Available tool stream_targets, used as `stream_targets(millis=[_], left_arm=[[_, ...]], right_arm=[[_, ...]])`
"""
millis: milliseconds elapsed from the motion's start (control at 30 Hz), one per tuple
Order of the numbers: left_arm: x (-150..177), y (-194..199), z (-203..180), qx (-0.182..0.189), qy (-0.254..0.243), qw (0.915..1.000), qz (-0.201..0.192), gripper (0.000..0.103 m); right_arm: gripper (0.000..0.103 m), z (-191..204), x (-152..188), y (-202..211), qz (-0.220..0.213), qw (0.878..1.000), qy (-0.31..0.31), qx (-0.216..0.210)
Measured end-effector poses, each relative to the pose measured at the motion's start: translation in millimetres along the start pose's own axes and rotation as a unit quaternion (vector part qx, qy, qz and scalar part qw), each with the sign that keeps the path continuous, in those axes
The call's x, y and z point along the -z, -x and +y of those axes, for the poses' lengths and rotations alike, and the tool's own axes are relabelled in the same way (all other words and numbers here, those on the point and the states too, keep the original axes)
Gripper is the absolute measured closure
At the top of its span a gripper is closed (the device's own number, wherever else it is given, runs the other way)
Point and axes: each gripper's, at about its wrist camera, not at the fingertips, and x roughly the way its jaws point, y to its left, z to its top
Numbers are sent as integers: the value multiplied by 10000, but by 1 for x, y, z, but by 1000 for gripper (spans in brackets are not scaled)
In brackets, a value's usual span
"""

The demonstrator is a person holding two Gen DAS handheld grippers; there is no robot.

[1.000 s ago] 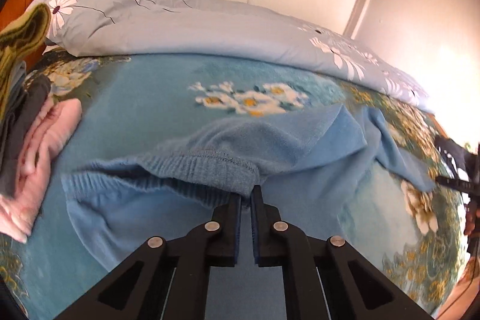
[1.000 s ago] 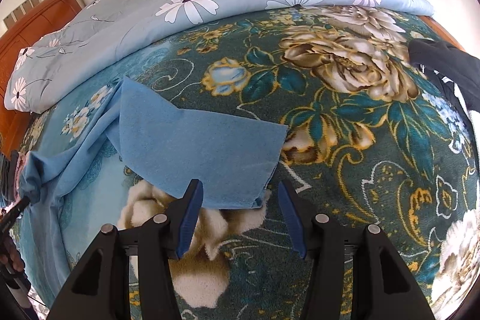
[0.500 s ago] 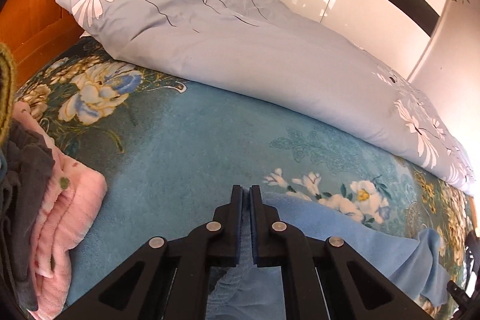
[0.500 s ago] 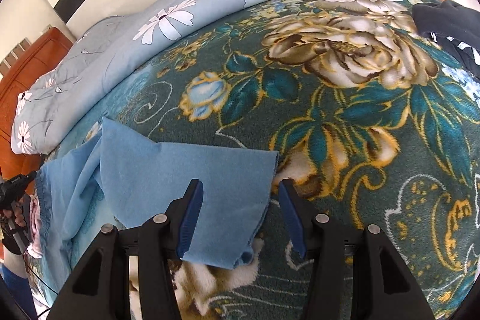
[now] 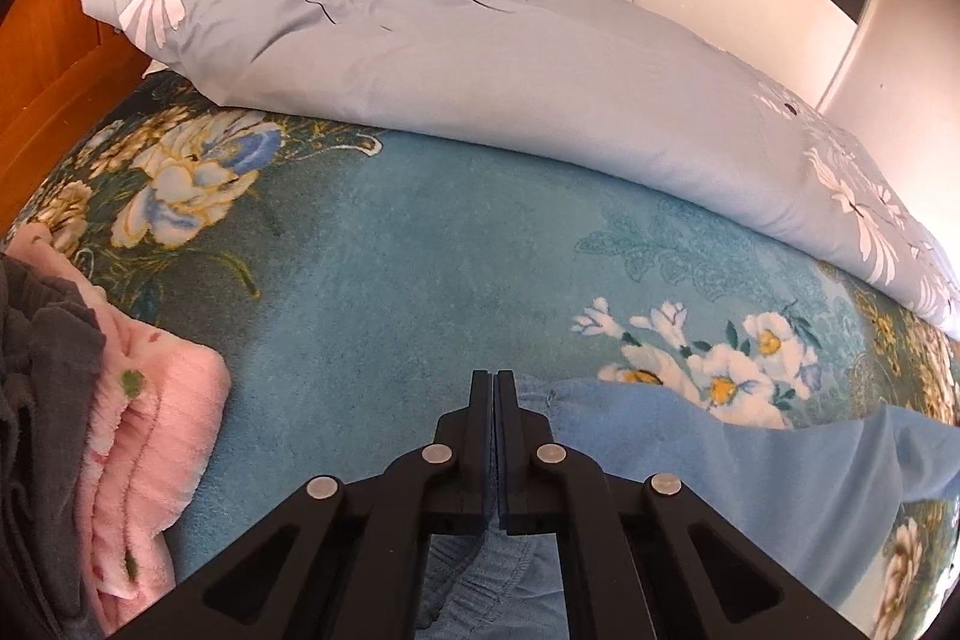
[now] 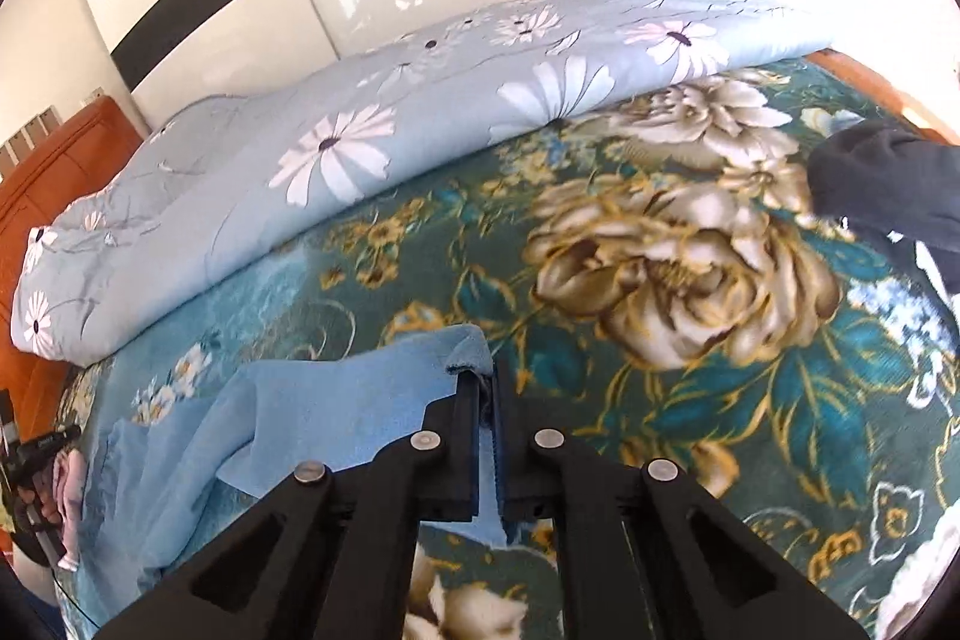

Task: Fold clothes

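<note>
A light blue knit garment (image 5: pixel 690 454) lies stretched across the floral bedspread (image 5: pixel 390 292). My left gripper (image 5: pixel 493 381) is shut on its ribbed hem, which hangs below the jaws. In the right wrist view the same garment (image 6: pixel 312 418) runs off to the left, and my right gripper (image 6: pixel 486 382) is shut on its far corner, which bunches above the jaws. The cloth sags between the two grippers, lifted a little off the bed.
A rolled pale blue daisy duvet (image 5: pixel 480 52) lies along the back of the bed. A pink and grey stack of clothes (image 5: pixel 102 418) sits at left. A dark garment (image 6: pixel 888 184) lies at right. An orange wooden headboard (image 6: pixel 54 166) stands at far left.
My right gripper, open around the garment's corner before, has shut on it and lifted it. My left gripper kept hold of the hem and tilted upward toward the duvet.
</note>
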Motion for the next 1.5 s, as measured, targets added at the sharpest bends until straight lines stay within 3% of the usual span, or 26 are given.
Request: stream_targets(millis=[133,200,267,367,500,600,700,767,1000,1100,1267,1500], left_arm=[[5,-22,-3,87,-146,9990,402,95],[8,-32,-7,87,-245,9982,534,86],[10,-38,-11,128,-301,9979,560,66],[9,-47,-15,153,-320,9974,629,53],[10,-61,-20,17,-390,9966,729,52],[11,-62,-25,-94,-469,9971,586,54],[13,-59,-33,-268,-662,9963,482,74],[12,-52,-36,-291,-654,9969,333,79],[-7,-12,-23,-402,-219,9979,-459,80],[-17,1,-9,-624,35,9952,-750,81],[-25,-17,11,-1015,182,9934,-507,80],[-15,-52,22,-1256,163,9919,-83,80]], right_arm=[[100,-10,-19,2,-169,9993,-62,323],[100,-13,-21,-1,-143,9991,-54,398],[100,-15,-22,-2,-164,9986,0,509],[100,-22,-25,-1,-209,9981,-52,583],[100,-28,-23,-8,-76,9974,-78,706],[100,-30,-20,-10,-32,9974,-93,712],[100,-31,-20,-11,3,9973,-82,726],[100,-29,-21,-11,-3,9973,-66,725],[100,-15,-40,-15,-117,9972,52,740],[100,5,-56,-26,-212,9972,190,690],[100,37,-80,-53,-312,9968,355,638],[100,55,-61,-130,218,9939,489,966]])
